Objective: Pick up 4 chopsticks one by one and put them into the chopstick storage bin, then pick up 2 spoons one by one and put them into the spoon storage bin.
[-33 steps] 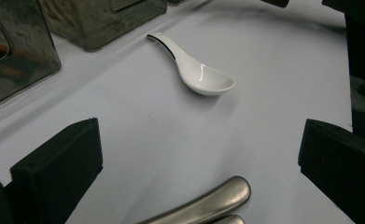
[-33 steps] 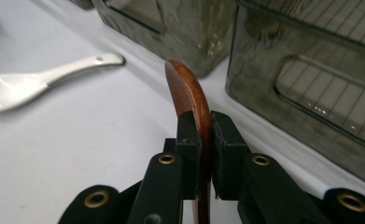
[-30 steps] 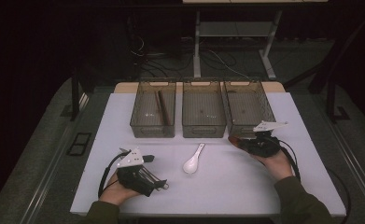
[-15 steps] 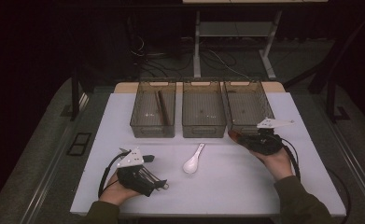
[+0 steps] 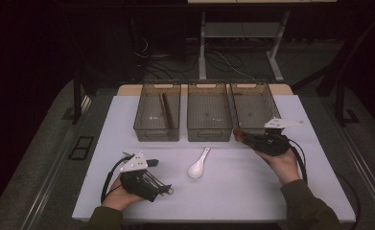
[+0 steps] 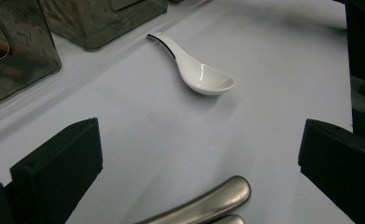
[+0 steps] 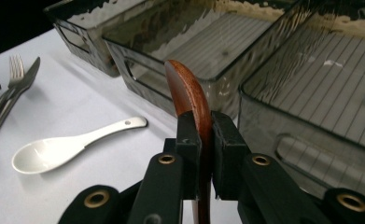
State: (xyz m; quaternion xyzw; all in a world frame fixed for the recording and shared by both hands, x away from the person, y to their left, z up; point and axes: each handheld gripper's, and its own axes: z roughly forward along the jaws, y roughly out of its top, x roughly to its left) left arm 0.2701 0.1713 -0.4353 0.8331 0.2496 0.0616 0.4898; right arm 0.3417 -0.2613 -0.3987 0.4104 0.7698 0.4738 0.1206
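Observation:
My right gripper (image 7: pixel 202 123) is shut on a brown wooden spoon (image 7: pixel 186 91), whose bowl sticks up past the pads. In the high view this gripper (image 5: pixel 245 137) hovers at the front edge of the right bin (image 5: pixel 266 91). A white ceramic spoon (image 5: pixel 198 165) lies on the white table (image 5: pixel 233 191) between my hands, and it shows again as the white spoon (image 6: pixel 196 72) ahead of my left gripper (image 6: pixel 201 140). The left jaws stand wide apart, and metal cutlery handles (image 6: pixel 208 203) lie on the table between them, untouched. In the high view the left gripper (image 5: pixel 151 181) rests near the front left.
Three smoky clear bins stand in a row at the back; the left bin (image 5: pixel 144 112) holds a dark brown stick (image 5: pixel 167 110), and the middle bin (image 5: pixel 209 108) looks bare inside. A metal fork (image 7: pixel 10 91) lies by the left gripper. Table legs and cables sit beyond the table.
The right gripper has edged slightly toward the right bin with the wooden spoon still held. The left gripper and the white spoon have stayed put.

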